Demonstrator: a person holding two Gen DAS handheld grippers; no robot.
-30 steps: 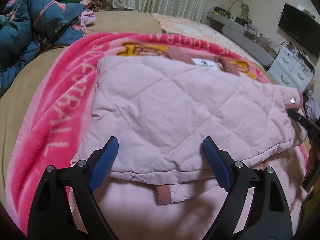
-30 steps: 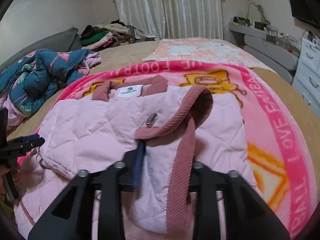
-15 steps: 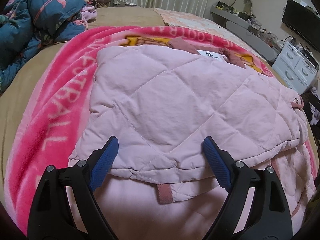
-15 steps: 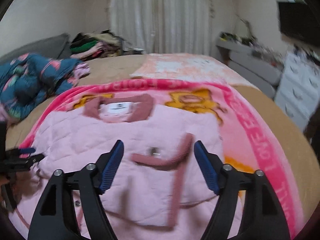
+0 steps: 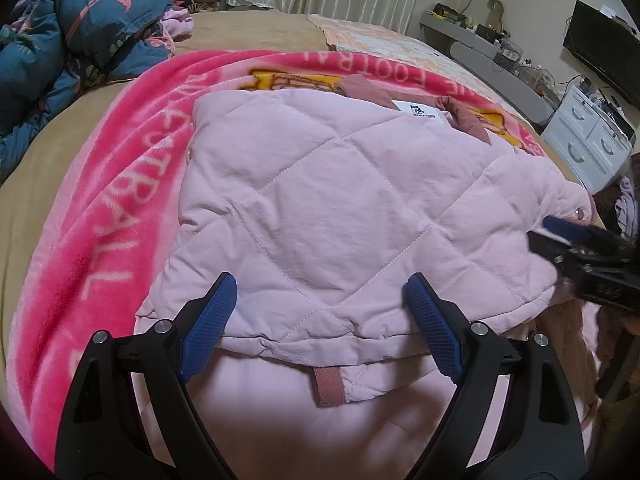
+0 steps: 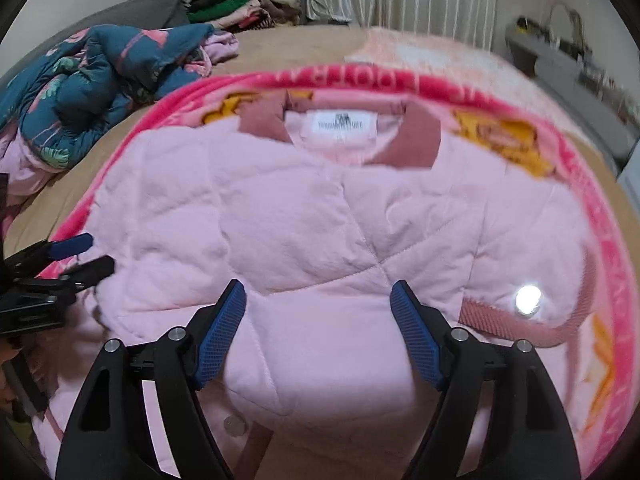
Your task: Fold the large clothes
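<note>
A pale pink quilted jacket (image 5: 328,208) lies folded on a bright pink blanket (image 5: 104,208) on the bed. Its dusty-rose collar and white label (image 5: 424,114) face away. My left gripper (image 5: 320,316) is open and empty, hovering over the jacket's near folded edge. My right gripper (image 6: 318,322) is open and empty over the jacket (image 6: 320,224), with the collar (image 6: 412,142) ahead and a shiny snap (image 6: 528,300) on a rose cuff to its right. The right gripper's fingers also show at the right edge of the left wrist view (image 5: 572,232). The left gripper shows at the left of the right wrist view (image 6: 64,256).
A rumpled blue floral quilt (image 5: 64,48) lies at the bed's left. A pile of clothes (image 6: 244,4) sits by the curtains. A white drawer unit (image 5: 588,140) and a TV (image 5: 604,48) stand to the right of the bed.
My right gripper let go of the rose-trimmed sleeve, opened, and moved over the middle of the jacket. The sleeve now lies flat. My left gripper stayed open and moved closer.
</note>
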